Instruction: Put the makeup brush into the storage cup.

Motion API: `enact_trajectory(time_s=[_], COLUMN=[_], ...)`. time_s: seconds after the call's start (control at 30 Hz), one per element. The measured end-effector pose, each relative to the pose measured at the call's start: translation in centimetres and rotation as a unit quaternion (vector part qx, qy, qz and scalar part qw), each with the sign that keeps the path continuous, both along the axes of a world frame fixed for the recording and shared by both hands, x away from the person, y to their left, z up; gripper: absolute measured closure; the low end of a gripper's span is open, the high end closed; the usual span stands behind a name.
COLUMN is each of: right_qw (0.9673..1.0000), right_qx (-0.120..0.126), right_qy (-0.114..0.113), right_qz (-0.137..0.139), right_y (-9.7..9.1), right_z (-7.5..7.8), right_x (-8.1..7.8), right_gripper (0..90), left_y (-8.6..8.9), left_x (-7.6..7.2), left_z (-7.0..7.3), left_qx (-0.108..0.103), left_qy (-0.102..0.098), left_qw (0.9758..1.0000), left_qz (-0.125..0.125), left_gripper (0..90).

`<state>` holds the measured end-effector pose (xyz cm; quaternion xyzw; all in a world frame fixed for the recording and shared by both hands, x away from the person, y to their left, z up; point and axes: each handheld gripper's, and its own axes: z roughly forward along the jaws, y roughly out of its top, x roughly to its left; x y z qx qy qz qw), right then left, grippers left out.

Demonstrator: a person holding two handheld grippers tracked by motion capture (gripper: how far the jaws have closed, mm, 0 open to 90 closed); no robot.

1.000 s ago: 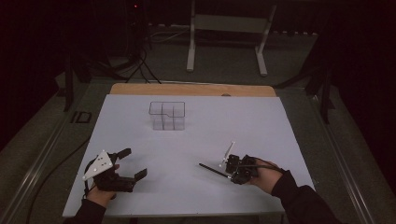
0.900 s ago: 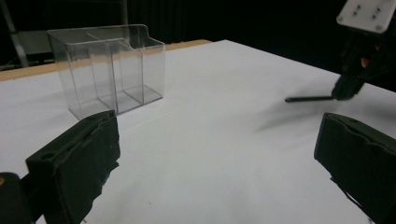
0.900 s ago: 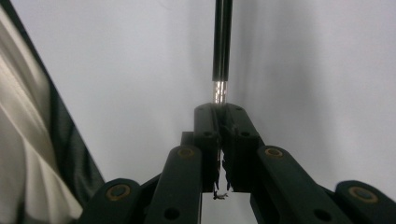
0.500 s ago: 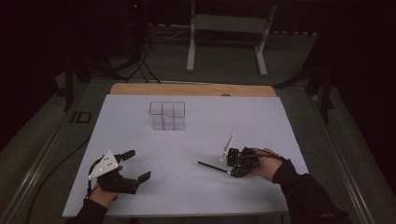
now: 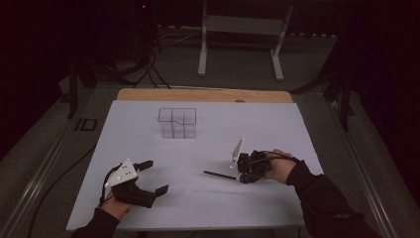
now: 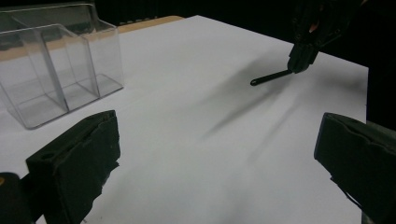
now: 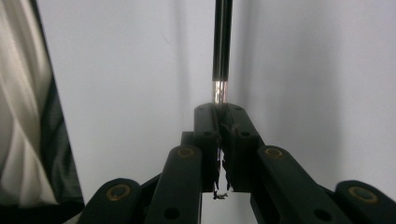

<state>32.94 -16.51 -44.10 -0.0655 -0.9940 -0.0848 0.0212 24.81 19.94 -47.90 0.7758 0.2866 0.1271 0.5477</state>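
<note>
Both tongs are in my hands over the white-covered worktop [image 5: 208, 124]. My right gripper [image 5: 241, 175] is clamped on one end of a slim black pen with a silver band [image 5: 219, 174], which sticks out toward the middle of the worktop, nearer the near edge than the far one. My left gripper [image 5: 154, 176] sits close to the near left corner with its jaws spread wide and nothing between them.

From above, the pen is just a thin dark line. My right gripper view shows what that misses: the jaws pressed together around the pen [image 7: 222, 46], and the shiny band right above them. My left gripper view shows the right gripper [image 6: 303, 58] from the side, with the pen's [image 6: 271, 77] free end low over the white surface; whether it touches I cannot tell. That view also shows the divider walls inside the clear plastic compartment box [image 6: 56, 70], which stands toward the far edge [image 5: 177, 122], well apart from both grippers.

Count: two grippers, one pen, one box.
</note>
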Motion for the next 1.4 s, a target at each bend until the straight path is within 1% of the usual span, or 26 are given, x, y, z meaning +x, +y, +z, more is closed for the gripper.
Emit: enact_trajectory(time_s=[0.03,0.07,0.13,0.17,0.27,0.3,0.37,0.43,0.5,0.53,0.6,0.63,0.67,0.7,0.77,0.83,0.9,0.97,1.0,1.07,1.13,1.17,1.23,1.3,1.33,1.4], right_qw=[1.0,0.9999,0.9997,0.9995,0.9987,0.9987,0.9987,0.9985,0.9982,0.9983,0.9981,0.9979,0.9979,0.9978,0.9975,0.9975,0.9977,0.9972,0.9972,0.9972,0.9971,0.997,0.9971,0.997,0.9969,0.9967], right_qx=[0.0,0.0,-0.005,-0.007,-0.011,-0.01,-0.014,-0.017,-0.014,-0.016,-0.02,-0.02,-0.02,-0.023,-0.02,-0.019,-0.02,-0.023,-0.022,-0.027,-0.025,-0.024,-0.026,-0.029,-0.03,-0.033], right_qy=[-0.006,-0.003,-0.01,-0.008,-0.01,-0.01,-0.01,-0.01,-0.012,-0.01,-0.009,-0.009,-0.009,-0.008,-0.011,-0.01,-0.008,-0.012,-0.011,-0.01,-0.009,-0.01,-0.007,-0.007,-0.007,-0.006], right_qz=[0.006,0.011,0.023,0.031,0.049,0.05,0.049,0.052,0.056,0.055,0.058,0.061,0.061,0.062,0.067,0.068,0.065,0.07,0.071,0.069,0.071,0.073,0.071,0.072,0.073,0.073], right_y=[0.1,0.1,0.2,0.3,0.4,0.3,0.3,0.3,0.3,0.3,0.4,0.4,0.4,0.5,0.6,0.6,0.7,0.8,0.9,1.0,1.1,1.1,1.1,1.2,1.2,1.2], right_z=[0.0,0.1,0.2,0.2,0.4,0.5,0.6,0.7,0.7,0.8,0.8,0.8,0.8,0.9,1.0,1.2,1.4,1.4,1.4,1.5,1.6,1.6,1.6,1.6,1.7,1.7], right_x=[0.0,0.0,-0.1,-0.2,-0.3,-0.2,-0.1,-0.1,0.0,0.1,0.0,0.0,0.0,0.0,0.0,0.0,0.0,0.0,0.0,-0.2,-0.2,-0.2,-0.3,-0.2,-0.2,-0.2], right_gripper=[84.7,84.8,84.7,84.7,84.7,84.7,84.8,84.8,84.7,84.7,84.7,84.8,84.8,84.8,84.7,84.7,84.8,84.8,84.8,84.7,84.8,84.8,84.8,84.8,84.8,84.8], left_y=[-0.1,-0.2,-0.5,-0.6,-1.1,-1.3,-1.7,-2.3,-3.0,-3.4,-4.1,-4.4,-4.4,-5.1,-5.7,-6.3,-7.0,-7.6,-7.9,-8.5,-9.0,-9.3,-9.7,-10.2,-10.4,-10.8], left_x=[0.0,0.1,0.2,0.2,0.5,0.6,0.7,0.8,0.9,0.9,0.9,1.0,1.0,1.1,1.3,1.5,1.7,2.0,2.1,2.4,2.7,2.8,3.0,3.1,3.2,3.2], left_z=[0.1,0.1,0.3,0.4,0.6,0.7,1.0,1.3,1.7,1.9,2.1,2.3,2.3,2.4,2.6,2.8,2.9,3.1,3.1,3.2,3.3,3.3,3.5,3.6,3.7,4.0], left_qx=[0.001,0.002,0.007,0.012,0.021,0.021,0.019,0.028,0.033,0.041,0.064,0.067,0.067,0.071,0.072,0.078,0.093,0.102,0.111,0.124,0.133,0.137,0.144,0.159,0.167,0.176], left_qy=[0.0,0.001,0.003,0.003,0.011,0.016,0.026,0.032,0.054,0.055,0.045,0.044,0.044,0.042,0.042,0.041,0.038,0.036,0.032,0.031,0.024,0.021,0.019,0.007,0.003,-0.007], left_qw=[1.0,1.0,0.9999,0.9999,0.9995,0.9994,0.9991,0.9985,0.9969,0.9963,0.9953,0.9947,0.9947,0.9939,0.9931,0.9921,0.9899,0.987,0.9858,0.9838,0.9829,0.9822,0.9803,0.9771,0.9745,0.971], left_qz=[-0.001,-0.003,-0.007,-0.009,-0.02,-0.024,-0.028,-0.034,-0.046,-0.052,-0.058,-0.065,-0.065,-0.074,-0.083,-0.09,-0.1,-0.118,-0.122,-0.125,-0.125,-0.127,-0.133,-0.141,-0.15,-0.161], left_gripper=[1.6,1.6,1.6,1.6,2.3,2.3,2.3,2.3,2.3,2.3,2.3,2.3,2.3,2.3,2.3,2.3,2.4,2.4,2.4,2.4,4.3,6.2,6.3,6.9,9.3,15.3])
